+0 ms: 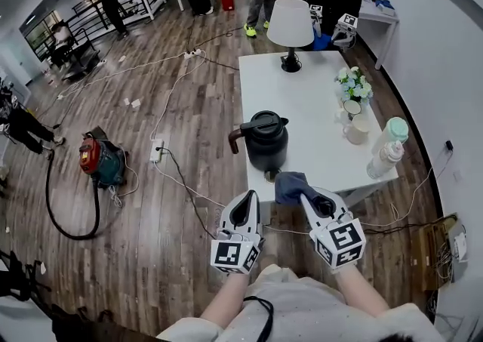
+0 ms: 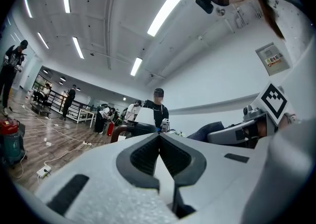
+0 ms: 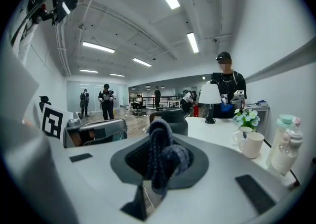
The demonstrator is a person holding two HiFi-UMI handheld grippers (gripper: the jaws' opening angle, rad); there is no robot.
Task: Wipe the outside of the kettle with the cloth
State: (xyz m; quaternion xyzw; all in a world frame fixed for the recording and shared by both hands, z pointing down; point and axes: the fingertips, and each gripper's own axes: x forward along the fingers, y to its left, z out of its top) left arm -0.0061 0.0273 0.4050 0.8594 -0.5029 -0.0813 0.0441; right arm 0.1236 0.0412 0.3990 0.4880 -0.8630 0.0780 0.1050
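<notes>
Right fingers (image 3: 129,159) are clenched on the cloth (image 3: 159,141), a dark blue wad standing up out of the pads. Left fingers (image 2: 143,156) are pressed together with nothing between them. Both grippers sit side by side off the near edge of the surface (image 1: 317,99), left gripper (image 1: 246,198) beside right gripper (image 1: 308,197). The kettle (image 1: 266,140) stands upright by the near-left corner of the surface, long axis vertical, handle out to the left. It lies straight ahead of the cloth and slightly left, near the base. Contact between cloth and kettle cannot be confirmed. The right gripper, carrying the cloth, faces the kettle's near-right wall. Judgement: wiping has not begun. The next move is likely a short push forward to bring the cloth against the side.
</notes>
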